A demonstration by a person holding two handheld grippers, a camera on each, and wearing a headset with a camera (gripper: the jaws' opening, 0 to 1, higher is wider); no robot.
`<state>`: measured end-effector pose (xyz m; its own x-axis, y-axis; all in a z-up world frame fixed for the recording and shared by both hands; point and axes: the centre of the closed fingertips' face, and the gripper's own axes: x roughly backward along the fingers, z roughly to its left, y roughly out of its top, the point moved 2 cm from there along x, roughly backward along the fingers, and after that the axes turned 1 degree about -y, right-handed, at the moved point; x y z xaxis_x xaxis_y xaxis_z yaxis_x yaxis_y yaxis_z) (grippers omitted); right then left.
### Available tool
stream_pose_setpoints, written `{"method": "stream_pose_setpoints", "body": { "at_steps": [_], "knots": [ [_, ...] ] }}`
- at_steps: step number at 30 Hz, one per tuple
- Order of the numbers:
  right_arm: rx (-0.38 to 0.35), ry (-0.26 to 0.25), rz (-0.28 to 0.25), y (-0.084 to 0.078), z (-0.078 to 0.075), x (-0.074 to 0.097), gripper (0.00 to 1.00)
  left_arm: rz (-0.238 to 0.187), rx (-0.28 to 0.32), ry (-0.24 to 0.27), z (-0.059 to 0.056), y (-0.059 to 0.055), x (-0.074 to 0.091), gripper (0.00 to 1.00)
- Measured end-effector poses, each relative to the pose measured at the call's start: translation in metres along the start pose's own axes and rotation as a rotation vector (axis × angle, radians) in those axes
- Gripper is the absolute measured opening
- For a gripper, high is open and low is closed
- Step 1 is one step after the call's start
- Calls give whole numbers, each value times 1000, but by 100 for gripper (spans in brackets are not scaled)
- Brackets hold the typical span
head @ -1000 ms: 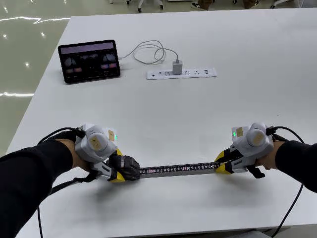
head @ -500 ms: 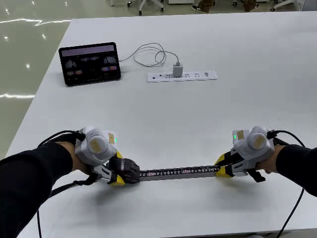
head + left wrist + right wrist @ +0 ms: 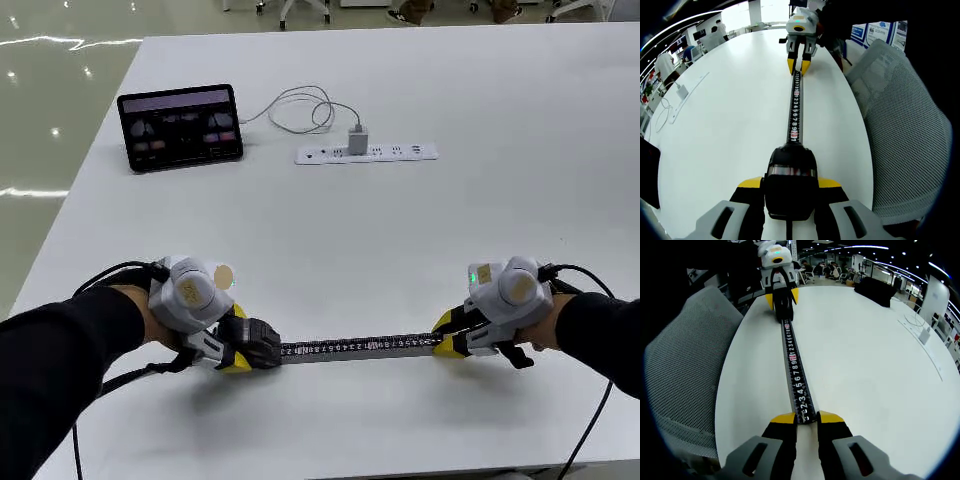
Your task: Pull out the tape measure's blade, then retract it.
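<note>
A black tape measure case (image 3: 255, 343) lies near the table's front edge, and my left gripper (image 3: 238, 348) is shut on it; in the left gripper view the case (image 3: 790, 177) sits between the yellow-tipped fingers. Its dark numbered blade (image 3: 360, 347) runs right, flat over the table, to my right gripper (image 3: 442, 340), which is shut on the blade's end. In the right gripper view the blade (image 3: 796, 380) leads from my right gripper (image 3: 806, 419) straight to the case (image 3: 782, 302) held by the other gripper. The left gripper view shows the blade (image 3: 795, 112) reaching the right gripper (image 3: 798, 64).
A tablet (image 3: 180, 125) stands at the back left of the white table (image 3: 400, 230). A white power strip (image 3: 367, 152) with a plugged charger and looped cable (image 3: 300, 105) lies behind the middle. A grey mesh chair (image 3: 900, 130) is close to the front edge.
The right gripper has moved slightly left toward the case, so the exposed blade is a little shorter. The left gripper holds its place with the case.
</note>
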<state>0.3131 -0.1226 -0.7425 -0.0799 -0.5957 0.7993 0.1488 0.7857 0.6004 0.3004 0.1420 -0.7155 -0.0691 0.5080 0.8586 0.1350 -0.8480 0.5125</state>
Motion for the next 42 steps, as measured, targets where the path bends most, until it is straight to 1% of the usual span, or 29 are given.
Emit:
{"method": "stream_pose_setpoints", "body": {
  "at_steps": [1,2,4,6,7,10,19,21,26,29,30,32,33,34,38,41,42],
  "knots": [
    [-3,-1,-2,0,0,0,11,6,-5,0,0,0,0,34],
    [-8,-1,-3,0,-1,0,11,21,-24,-1,-1,0,0,34],
    [-3,0,4,1,0,-1,11,25,-23,1,0,0,0,34],
    [4,5,24,2,0,-2,11,24,-29,3,0,1,0,34],
    [11,10,36,3,-1,-1,12,21,-27,5,0,1,-1,34],
    [15,19,48,3,-1,-1,12,20,-27,6,1,1,-1,34],
    [25,27,60,2,-1,-1,12,28,-8,-5,1,1,-1,35],
    [40,25,66,2,0,-1,12,36,-10,-8,1,0,-1,36],
    [77,22,85,3,0,-2,12,38,-2,-6,2,0,-2,37],
    [62,26,90,3,-1,-2,12,43,13,14,5,0,-2,44],
    [52,27,89,3,-1,-1,12,40,25,19,5,0,-3,48],
    [57,26,93,3,-1,-2,12,37,63,23,6,1,-2,55],
    [57,25,95,3,-2,-2,12,39,62,20,7,1,-1,61],
    [56,25,99,3,-2,-2,12,38,72,27,7,1,-1,64],
    [64,28,112,4,-2,-2,13,22,96,28,7,3,1,69],
    [70,29,121,4,-2,-2,15,21,109,42,10,3,1,76],
    [70,28,124,4,-3,-2,16,22,126,54,12,2,2,79]
  ]
}}
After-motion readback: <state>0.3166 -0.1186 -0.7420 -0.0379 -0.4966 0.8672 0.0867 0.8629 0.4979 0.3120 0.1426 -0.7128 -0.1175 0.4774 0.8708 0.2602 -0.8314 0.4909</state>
